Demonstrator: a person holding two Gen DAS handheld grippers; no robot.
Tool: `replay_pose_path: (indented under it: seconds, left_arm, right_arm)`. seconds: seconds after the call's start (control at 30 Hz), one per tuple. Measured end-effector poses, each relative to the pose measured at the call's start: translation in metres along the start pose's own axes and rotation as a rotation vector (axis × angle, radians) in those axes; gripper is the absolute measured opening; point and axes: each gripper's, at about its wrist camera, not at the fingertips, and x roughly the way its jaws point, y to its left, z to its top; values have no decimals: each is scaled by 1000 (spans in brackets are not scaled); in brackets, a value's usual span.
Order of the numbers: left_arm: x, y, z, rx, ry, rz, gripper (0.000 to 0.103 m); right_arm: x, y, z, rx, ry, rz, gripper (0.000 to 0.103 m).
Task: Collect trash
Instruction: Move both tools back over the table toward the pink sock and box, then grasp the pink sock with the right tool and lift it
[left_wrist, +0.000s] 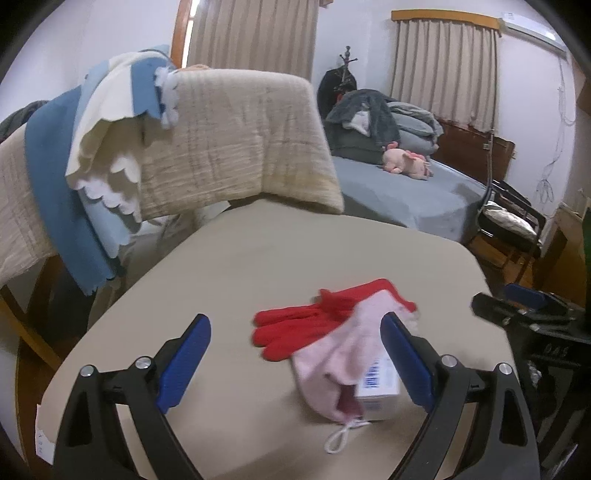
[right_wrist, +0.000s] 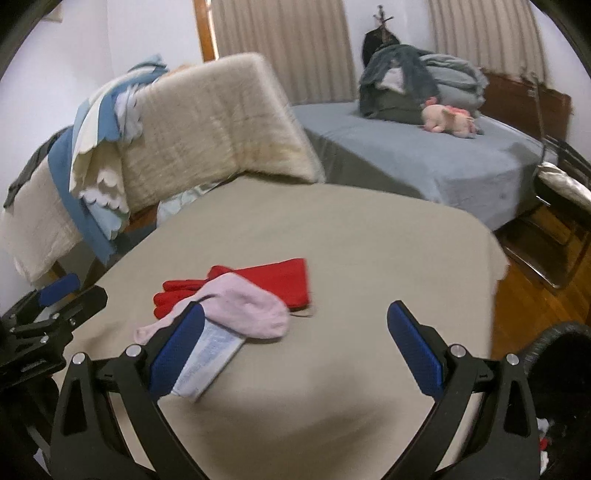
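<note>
— Box (left_wrist: 376, 397) on the table (left_wrist: 258, 258), half under the pink sock (left_wrist: 332, 365)?
— Yes; looks light, stiff cardboard. Left gripper (left_wrist: 295, 354) spread wide around it, right gripper (right_wrist: 295, 343) also agape, empty. Pinch its exposed flat sides.

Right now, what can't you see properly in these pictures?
- White box: both views, mostly covered by the pink sock; print too blurred to read.
- Red glove: partly under the sock.
- Trash bin: right wrist view, cut off by the edge; contents unclear.
</note>
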Motion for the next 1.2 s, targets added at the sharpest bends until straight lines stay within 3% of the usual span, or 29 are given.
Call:
replay_pose_path:
  seconds: [0.23,0.57,0.67,0.8,1.0,1.07,1.2]
  left_arm:
    - [10,28,-1,-28,2,35,91]
    - [18,37,1,-36,-1,43,91]
    - [19,39,1,-40,-1,45,91]
    - [18,41,1,-48,-1,47,91]
    - [16,40,0,-47,-1,43,91]
    - [15,38,0,-45,-3,41,91]
    - [13,34,0,-49,-5,35,91]
  right_arm:
    - [33,26,7,-31,41,32,96]
    - [60,43,9,-69,95,68,95]
    - [63,47,7,-77,118,95,73]
    - [62,51,4,-79,135,124,60]
    - [53,58,4,-116,132,174,25]
    - [52,60,5,-126,128,189,17]
    - [44,62,8,-135,113,215,13]
